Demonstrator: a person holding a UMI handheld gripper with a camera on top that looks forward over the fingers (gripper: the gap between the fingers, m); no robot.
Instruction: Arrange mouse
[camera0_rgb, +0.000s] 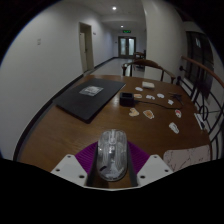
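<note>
A silver-grey computer mouse (112, 153) sits lengthwise between my two fingers, its nose pointing away over the wooden table (70, 125). My gripper (112, 158) is shut on it: the purple pads (88, 158) press against both of its sides. The mouse's rear end is hidden low between the fingers. Whether the mouse touches the table I cannot tell.
A black mat (90, 99) lies ahead on the left. Several small items lie ahead on the right, among them a dark mouse (128, 99) and white pieces (150, 112). A sheet of paper (186, 157) lies near the right finger. Chairs (200, 100) stand along the table's right side.
</note>
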